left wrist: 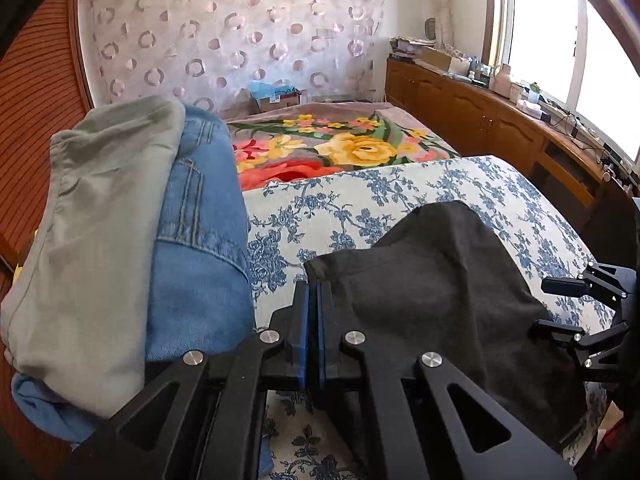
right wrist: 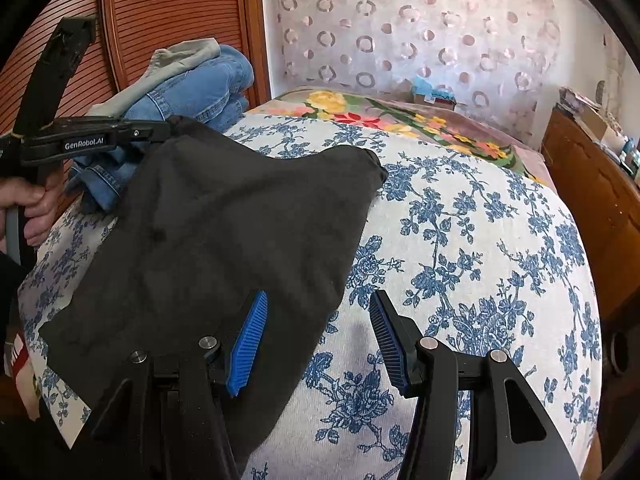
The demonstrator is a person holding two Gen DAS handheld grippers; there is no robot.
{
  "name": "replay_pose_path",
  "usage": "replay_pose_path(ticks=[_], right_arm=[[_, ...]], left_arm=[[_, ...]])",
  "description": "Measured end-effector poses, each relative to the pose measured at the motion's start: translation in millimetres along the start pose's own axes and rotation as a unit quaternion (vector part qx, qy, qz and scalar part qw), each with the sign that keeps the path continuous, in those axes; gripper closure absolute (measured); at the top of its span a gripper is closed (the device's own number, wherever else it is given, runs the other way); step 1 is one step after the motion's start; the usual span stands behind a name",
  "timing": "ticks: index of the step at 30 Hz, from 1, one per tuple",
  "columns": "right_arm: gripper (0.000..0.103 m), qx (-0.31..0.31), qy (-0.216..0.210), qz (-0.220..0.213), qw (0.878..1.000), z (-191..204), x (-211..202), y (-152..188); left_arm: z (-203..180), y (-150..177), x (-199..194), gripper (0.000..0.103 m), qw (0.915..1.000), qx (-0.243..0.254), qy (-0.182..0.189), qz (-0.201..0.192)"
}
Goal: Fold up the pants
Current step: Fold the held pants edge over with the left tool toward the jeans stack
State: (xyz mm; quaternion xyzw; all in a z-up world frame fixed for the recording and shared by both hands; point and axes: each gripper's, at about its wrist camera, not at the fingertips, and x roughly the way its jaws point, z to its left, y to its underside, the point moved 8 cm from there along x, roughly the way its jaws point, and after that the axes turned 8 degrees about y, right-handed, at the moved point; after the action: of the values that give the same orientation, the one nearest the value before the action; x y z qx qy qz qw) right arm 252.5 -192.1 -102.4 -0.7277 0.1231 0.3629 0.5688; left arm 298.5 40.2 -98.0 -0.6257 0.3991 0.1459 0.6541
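Dark grey pants (left wrist: 432, 280) lie folded on the blue-flowered bed cover (left wrist: 340, 208); they also show in the right wrist view (right wrist: 224, 216). My left gripper (left wrist: 313, 292) is shut on the pants' near-left corner; it shows from the side in the right wrist view (right wrist: 170, 130). My right gripper (right wrist: 316, 312) is open, its left pad (right wrist: 250, 344) over the pants' near edge, its right pad (right wrist: 386, 340) over bare cover. The right gripper shows at the right edge of the left wrist view (left wrist: 560, 304).
A stack of folded clothes, grey-green pants (left wrist: 96, 216) on blue jeans (left wrist: 200, 240), lies at the left by the wooden headboard (right wrist: 168, 12). A bright flowered blanket (left wrist: 340, 144) covers the far bed. A cluttered wooden cabinet (left wrist: 500, 120) runs along the right.
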Motion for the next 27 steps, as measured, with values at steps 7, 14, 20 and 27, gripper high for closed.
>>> replay_pose_path(ticks=[7,14,20,27], right_arm=[[0.048,0.002,0.002,-0.001,1.000,0.2,-7.0,4.4],[0.048,0.008,0.003,-0.005,1.000,-0.4,-15.8,9.6],[0.048,0.011,0.004,-0.009,1.000,-0.1,-26.0,15.3],[0.048,0.021,0.000,-0.016,1.000,0.8,-41.6,23.6]], left_arm=[[6.4,-1.4,-14.3,0.099,0.9996,-0.005,-0.015,-0.022],[4.6,1.0,-19.3,0.099,0.9997,-0.002,-0.013,-0.021],[1.4,5.9,-24.0,0.090,0.9995,-0.006,-0.020,-0.023],[-15.4,18.4,-36.5,0.038,0.9993,-0.004,0.004,-0.037]])
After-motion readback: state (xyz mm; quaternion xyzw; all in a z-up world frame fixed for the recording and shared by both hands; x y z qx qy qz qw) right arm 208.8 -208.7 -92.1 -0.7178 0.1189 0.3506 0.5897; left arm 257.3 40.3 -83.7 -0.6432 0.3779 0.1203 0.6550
